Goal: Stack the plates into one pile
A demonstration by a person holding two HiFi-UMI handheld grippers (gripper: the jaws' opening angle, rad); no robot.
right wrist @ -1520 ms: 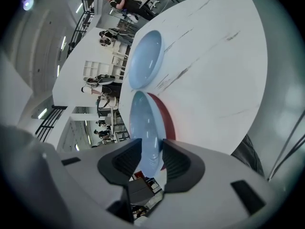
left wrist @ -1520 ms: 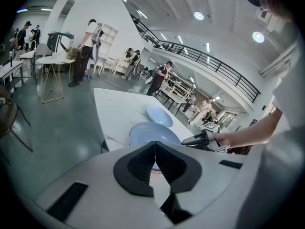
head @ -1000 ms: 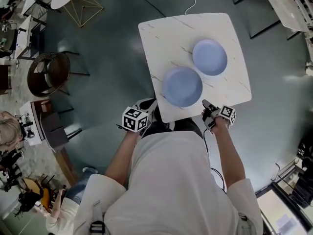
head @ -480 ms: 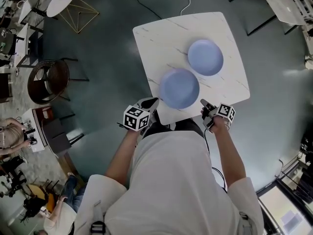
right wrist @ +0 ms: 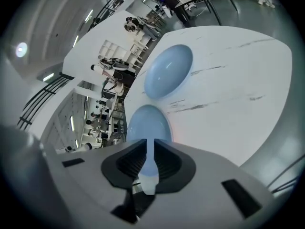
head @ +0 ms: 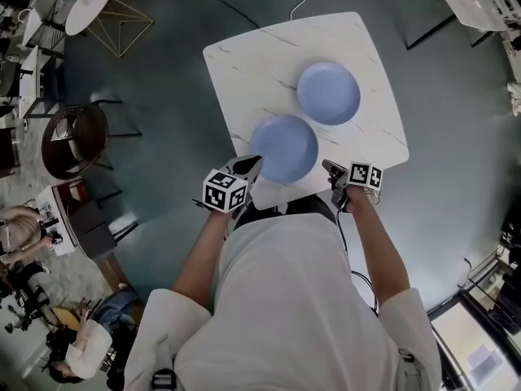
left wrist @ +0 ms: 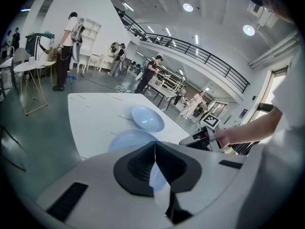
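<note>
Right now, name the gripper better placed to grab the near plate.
Left, probably. The left gripper is at the rim of the near plate, though its jaws are shut. The right gripper stands off the rim; its jaws have just been closing, with nothing between them.

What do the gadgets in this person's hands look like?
The left gripper and right gripper are pale grey with black ribbed pads; each carries a black-and-white marker cube. The right gripper's jaws have just been closing, nothing clamped between them. White short-sleeved shirt.
</note>
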